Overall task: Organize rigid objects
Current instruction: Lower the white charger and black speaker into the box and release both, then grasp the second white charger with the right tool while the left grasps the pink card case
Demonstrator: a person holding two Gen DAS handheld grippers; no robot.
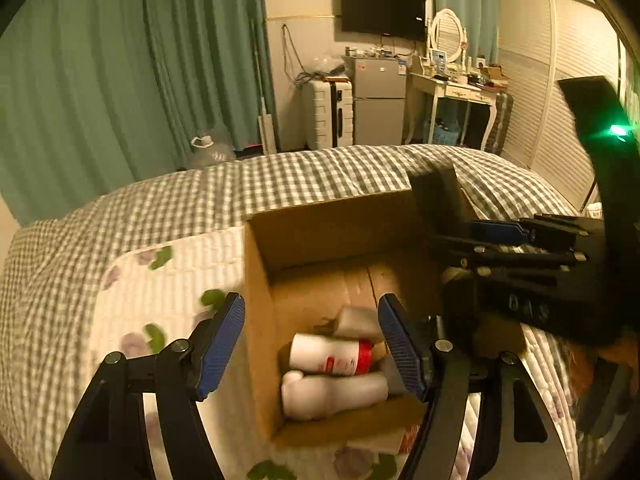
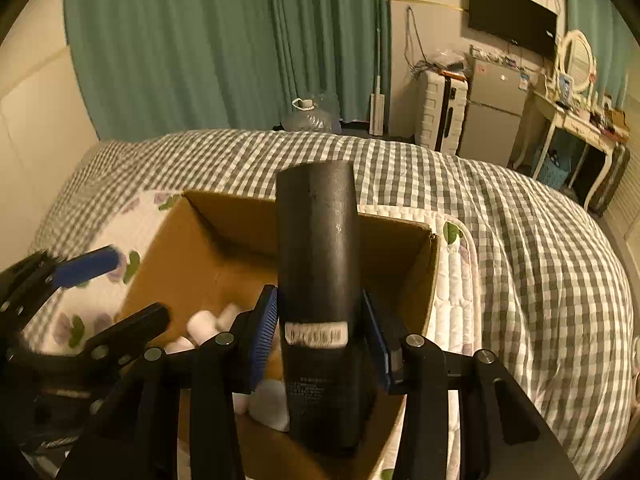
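Checked bedding (image 2: 500, 216) covers the bed that carries everything, with green curtains (image 2: 192, 40) behind it. On the bed sits an open cardboard box (image 2: 424, 264), resting on a white flowered quilt (image 1: 168, 292).

Over that box, the right gripper (image 2: 320, 330) pinches a tall black bottle (image 2: 318, 248) between its blue pads, holding it upright above the box's open top, nearer the right wall. The left gripper (image 1: 312, 344) hangs spread wide over the box's left wall, holding nothing; one finger stands outside the wall and the other over the inside.

Down in the box, near its front corner, lie a white bottle with a red cap (image 1: 332, 354), a plain white bottle (image 1: 332, 396) just in front of it, and at least one more pale container behind, too blurred to name.

Judging by this, several items are already packed, and the black bottle is next: it has yet to be lowered and released. No further loose items show on the bed around the box.
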